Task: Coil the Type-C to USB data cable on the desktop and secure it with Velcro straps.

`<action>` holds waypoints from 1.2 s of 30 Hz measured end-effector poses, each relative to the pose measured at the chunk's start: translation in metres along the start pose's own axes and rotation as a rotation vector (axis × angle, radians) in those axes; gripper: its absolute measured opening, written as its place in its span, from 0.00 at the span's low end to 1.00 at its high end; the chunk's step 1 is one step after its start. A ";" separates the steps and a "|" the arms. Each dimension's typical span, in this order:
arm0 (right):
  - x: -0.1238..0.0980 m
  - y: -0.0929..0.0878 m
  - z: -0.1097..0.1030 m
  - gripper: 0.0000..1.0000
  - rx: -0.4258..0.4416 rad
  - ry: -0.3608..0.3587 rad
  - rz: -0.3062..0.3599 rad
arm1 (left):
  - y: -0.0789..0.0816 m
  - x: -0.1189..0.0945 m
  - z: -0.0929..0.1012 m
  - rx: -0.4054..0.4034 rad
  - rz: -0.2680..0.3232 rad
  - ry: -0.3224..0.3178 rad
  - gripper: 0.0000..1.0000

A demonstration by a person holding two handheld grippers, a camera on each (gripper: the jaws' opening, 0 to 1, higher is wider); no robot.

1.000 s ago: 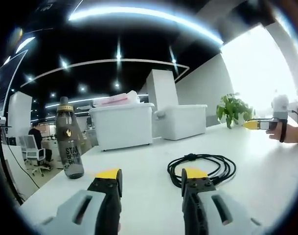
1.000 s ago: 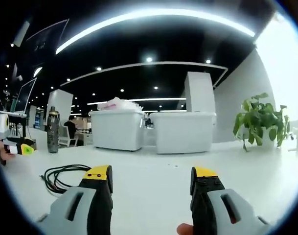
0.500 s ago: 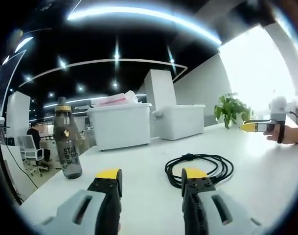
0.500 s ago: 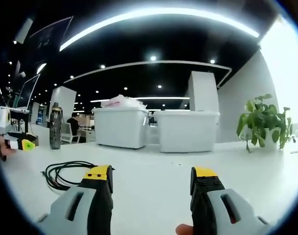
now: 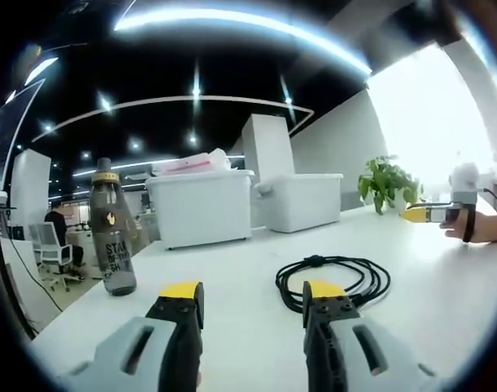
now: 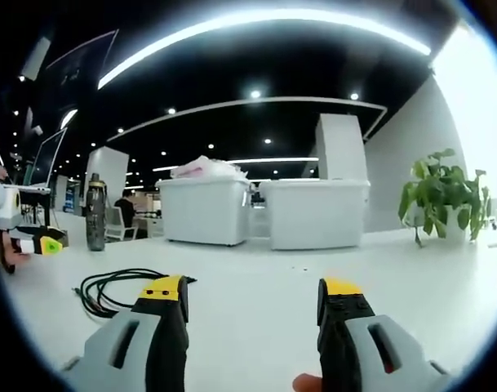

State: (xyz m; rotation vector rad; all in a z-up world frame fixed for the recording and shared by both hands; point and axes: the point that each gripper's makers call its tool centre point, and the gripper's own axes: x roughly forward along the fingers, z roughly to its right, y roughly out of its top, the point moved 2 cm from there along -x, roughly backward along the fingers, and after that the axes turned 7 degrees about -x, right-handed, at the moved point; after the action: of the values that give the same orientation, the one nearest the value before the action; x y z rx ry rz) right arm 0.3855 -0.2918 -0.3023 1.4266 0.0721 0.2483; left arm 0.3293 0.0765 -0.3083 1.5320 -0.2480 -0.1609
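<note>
Black data cable (image 5: 334, 276) lies loosely coiled on the white desktop (image 5: 444, 302), just beyond my left gripper (image 5: 253, 296); a strap band seems wrapped at its far side. Both my left and right gripper (image 6: 254, 294) are spread, empty. Bottle (image 5: 115, 238) stands left. Judgement: coiling looks nearly complete; next, check the Velcro.
</note>
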 end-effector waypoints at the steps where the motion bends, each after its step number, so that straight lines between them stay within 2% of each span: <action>1: 0.000 0.000 -0.001 0.63 0.000 0.001 0.001 | 0.000 0.000 0.000 0.000 0.001 0.000 0.50; 15: 0.003 -0.005 -0.011 0.63 -0.023 0.026 -0.015 | 0.000 -0.001 0.003 -0.009 -0.001 -0.013 0.50; 25: -0.001 -0.007 -0.013 0.63 0.022 0.035 -0.024 | -0.006 -0.003 0.007 -0.030 -0.026 -0.031 0.50; 36: 0.000 -0.006 -0.014 0.63 0.011 0.042 -0.027 | -0.002 -0.004 0.008 0.004 -0.013 -0.029 0.50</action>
State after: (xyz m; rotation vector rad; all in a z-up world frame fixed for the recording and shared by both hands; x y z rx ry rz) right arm 0.3831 -0.2790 -0.3101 1.4303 0.1266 0.2558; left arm 0.3234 0.0701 -0.3101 1.5364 -0.2612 -0.1932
